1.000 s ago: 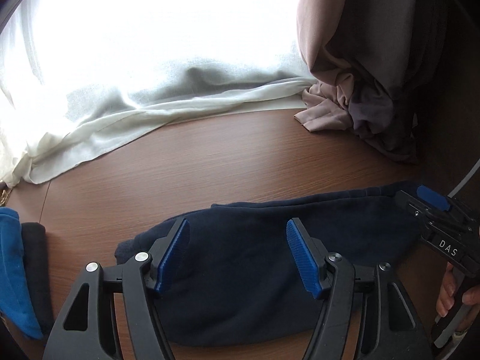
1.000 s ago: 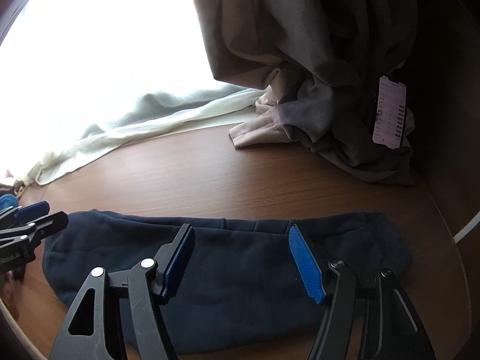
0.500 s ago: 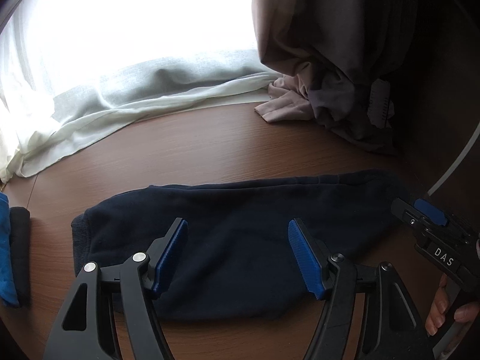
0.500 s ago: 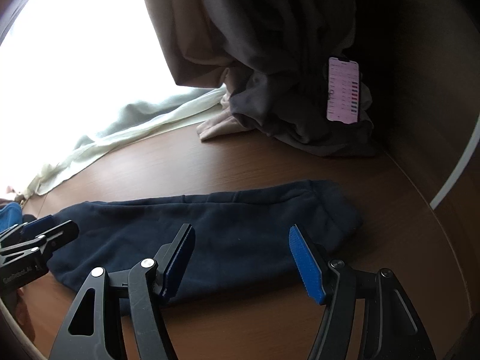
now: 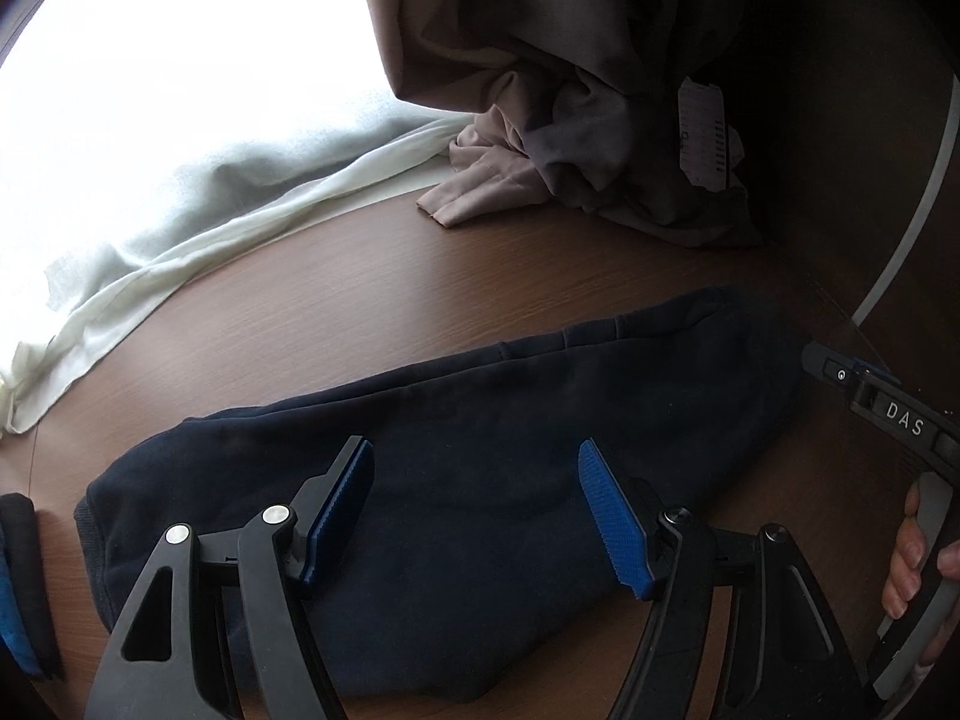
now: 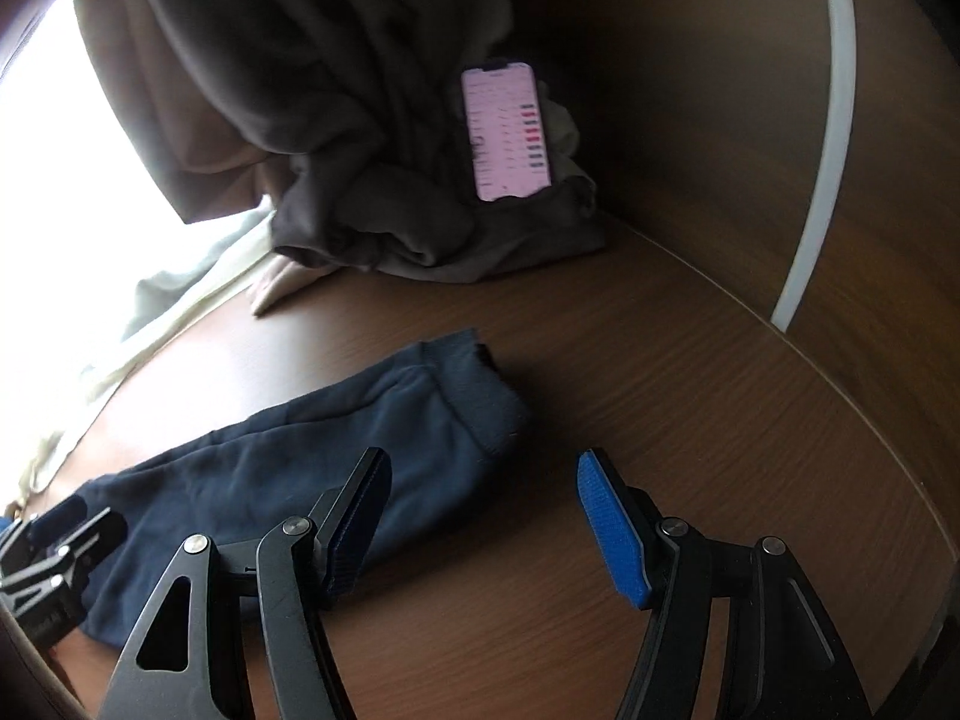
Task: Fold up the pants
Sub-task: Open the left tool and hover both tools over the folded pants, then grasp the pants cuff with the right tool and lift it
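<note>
- The folded dark navy fleece pants (image 5: pixel 468 480) are lying flat on the brown wood-grain tabletop (image 5: pixel 372 294), stretching across the lower half of the left wrist view from a ribbed cuff at lower left to the right edge.
- In the right wrist view the same navy pants (image 6: pixel 336 450) are running from the lower left up toward the centre, ending in a ribbed band just left of the middle.
- The left gripper with black arms and blue ribbed pads (image 5: pixel 477 516) is hanging over the middle of the pants, jaws standing wide apart, nothing pinched between them.
- The right gripper of the same black-and-blue build (image 6: pixel 480 522) is also gaping; its left pad is sitting over the pants' edge, its right pad over bare wood, and nothing is clamped.
- At the right edge of the left wrist view a hand (image 5: pixel 915 558) is curling around a grey handle.
- A lit pink-screened phone (image 6: pixel 507 132) is leaning against a bunched grey-brown curtain (image 6: pixel 336 138) at the upper centre of the right wrist view.
- A sheer white curtain (image 5: pixel 198 228) is pooling on the table at the left of the left wrist view.
- A black-and-blue bundle of fabric (image 5: pixel 21 588) is peeking in at the far lower left.
</note>
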The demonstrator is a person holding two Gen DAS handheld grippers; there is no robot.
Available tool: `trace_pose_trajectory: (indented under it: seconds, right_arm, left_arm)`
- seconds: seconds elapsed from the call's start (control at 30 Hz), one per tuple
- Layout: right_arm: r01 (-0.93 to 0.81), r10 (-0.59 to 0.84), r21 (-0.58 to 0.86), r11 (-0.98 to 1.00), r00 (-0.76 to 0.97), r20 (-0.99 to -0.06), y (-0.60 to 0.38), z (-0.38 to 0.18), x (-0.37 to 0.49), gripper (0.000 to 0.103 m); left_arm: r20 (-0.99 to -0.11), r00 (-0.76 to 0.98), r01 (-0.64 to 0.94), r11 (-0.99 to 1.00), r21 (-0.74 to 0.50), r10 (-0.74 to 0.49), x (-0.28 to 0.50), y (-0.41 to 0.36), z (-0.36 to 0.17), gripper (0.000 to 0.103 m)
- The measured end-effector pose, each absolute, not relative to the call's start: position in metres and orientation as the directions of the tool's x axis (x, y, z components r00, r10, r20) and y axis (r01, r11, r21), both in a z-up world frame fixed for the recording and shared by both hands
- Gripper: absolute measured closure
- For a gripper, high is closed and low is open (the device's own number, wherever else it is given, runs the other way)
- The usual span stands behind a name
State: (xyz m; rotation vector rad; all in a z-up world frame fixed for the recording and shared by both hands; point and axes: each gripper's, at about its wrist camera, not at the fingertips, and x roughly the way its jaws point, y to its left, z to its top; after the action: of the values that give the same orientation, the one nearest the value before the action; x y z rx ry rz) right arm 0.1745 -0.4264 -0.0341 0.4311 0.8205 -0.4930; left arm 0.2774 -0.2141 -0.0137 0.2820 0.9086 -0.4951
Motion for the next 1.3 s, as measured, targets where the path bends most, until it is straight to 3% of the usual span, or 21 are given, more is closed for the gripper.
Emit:
trace_pose_trajectory:
  seconds: [0.5, 0.73, 1.07, 1.3]
  right_arm:
    - [0.607, -0.137, 0.28, 0.743, 0.548, -0.825, -0.446, -0.069, 0.197, 0.057]
    - [0.565, -0.108, 0.3, 0.769, 0.577, -0.81, -0.445, -0.069, 0.202, 0.08]
    - [0.428, -0.194, 0.171, 0.887, 0.684, -0.704, -0.403, -0.008, 0.204, 0.084]
    - [0.28, -0.179, 0.071, 0.957, 0.769, -0.614, -0.35, 0.039, 0.213, 0.084]
  left_arm:
    - [-0.838, 0.495, 0.488, 0.872, 0.051, -0.228, 0.291, -0.217, -0.036, 0.031]
    - [-0.849, 0.486, 0.452, 0.891, 0.043, -0.205, 0.294, -0.21, -0.041, 0.031]
    - [-0.848, 0.505, 0.301, 0.954, 0.002, -0.158, 0.305, -0.171, -0.02, 0.031]
    - [-0.818, 0.567, 0.185, 0.983, 0.014, -0.095, 0.306, -0.117, 0.001, 0.028]
